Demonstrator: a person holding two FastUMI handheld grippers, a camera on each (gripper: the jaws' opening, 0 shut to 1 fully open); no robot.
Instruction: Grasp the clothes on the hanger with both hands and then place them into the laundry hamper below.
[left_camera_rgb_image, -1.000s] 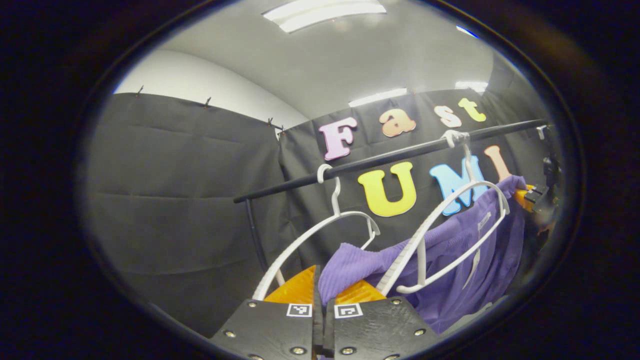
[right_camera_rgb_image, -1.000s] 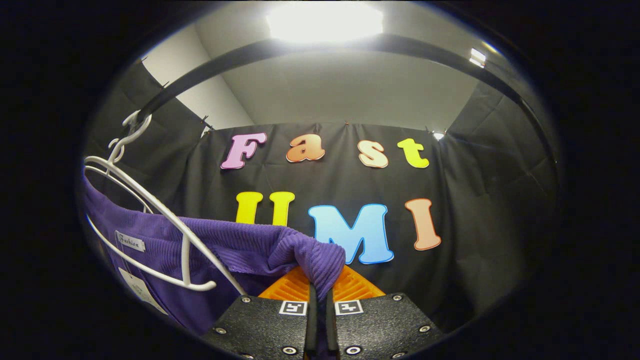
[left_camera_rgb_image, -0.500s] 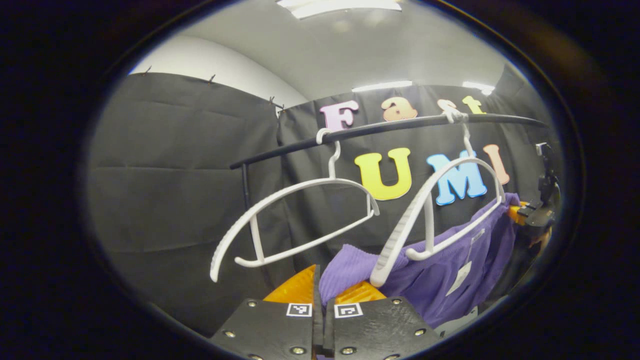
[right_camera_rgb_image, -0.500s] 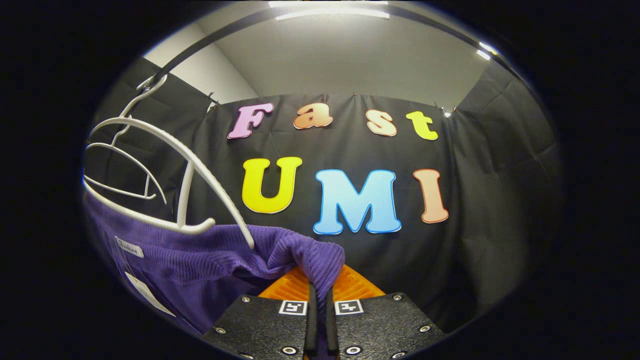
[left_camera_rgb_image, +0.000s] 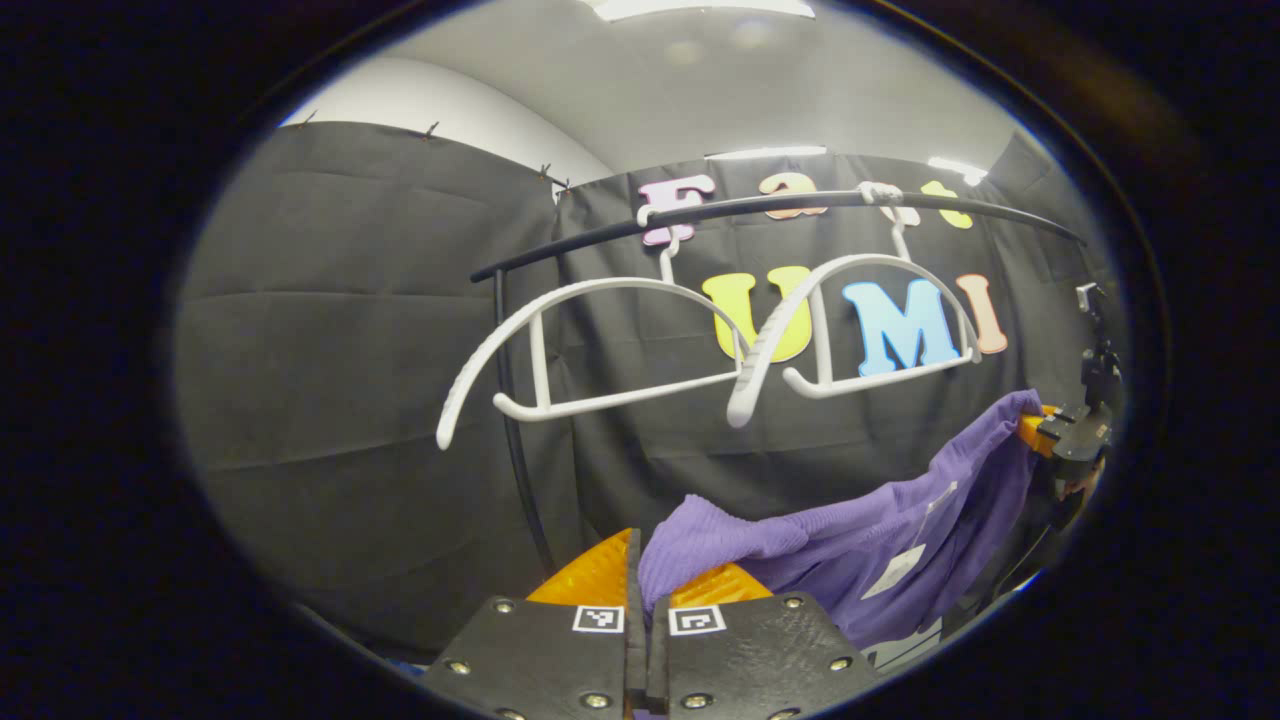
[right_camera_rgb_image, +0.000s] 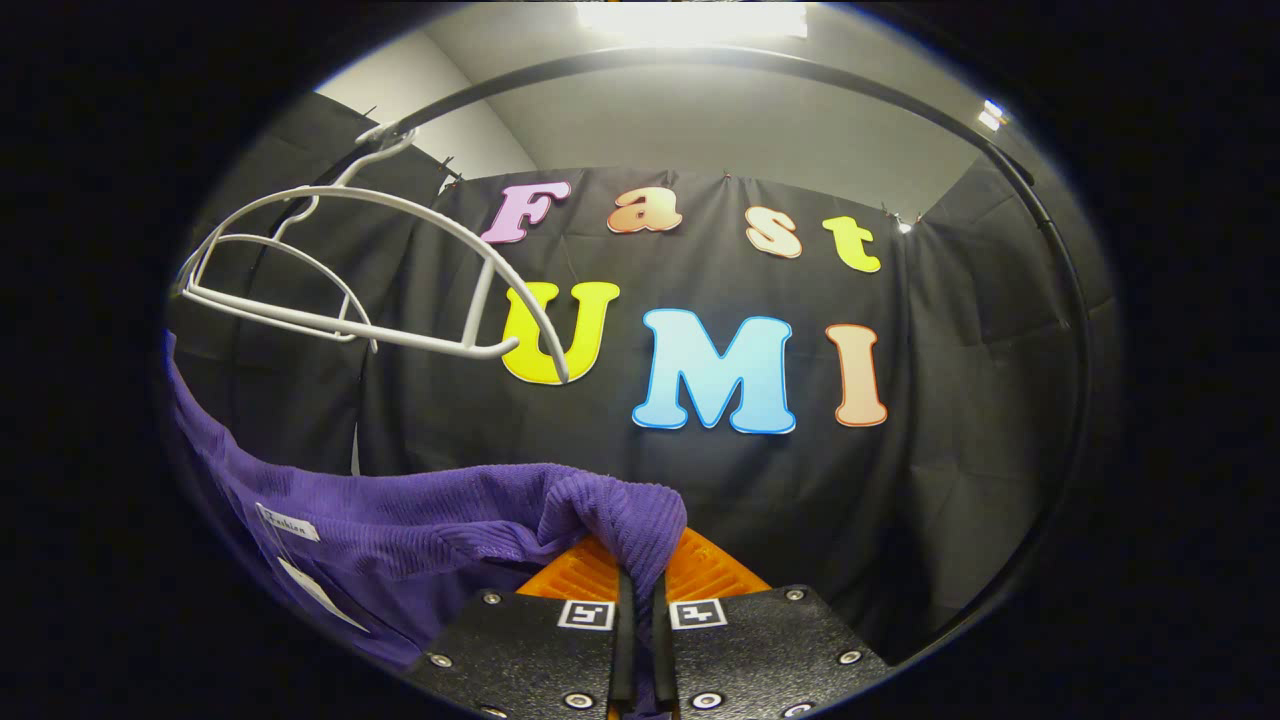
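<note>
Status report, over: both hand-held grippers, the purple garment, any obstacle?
Left hand-held gripper and right hand-held gripper shut on purple garment. Garment hangs below both white hangers, clear of them. Hamper unseen.

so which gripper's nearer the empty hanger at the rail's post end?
Left. The left gripper, shut on the purple top, sits just below the post-end hanger. The right gripper holds the top's far end, beyond the second hanger.

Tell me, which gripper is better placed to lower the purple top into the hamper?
Neither clearly: left gripper and right gripper each pinch an end of the purple top, already clear of the hangers.
</note>
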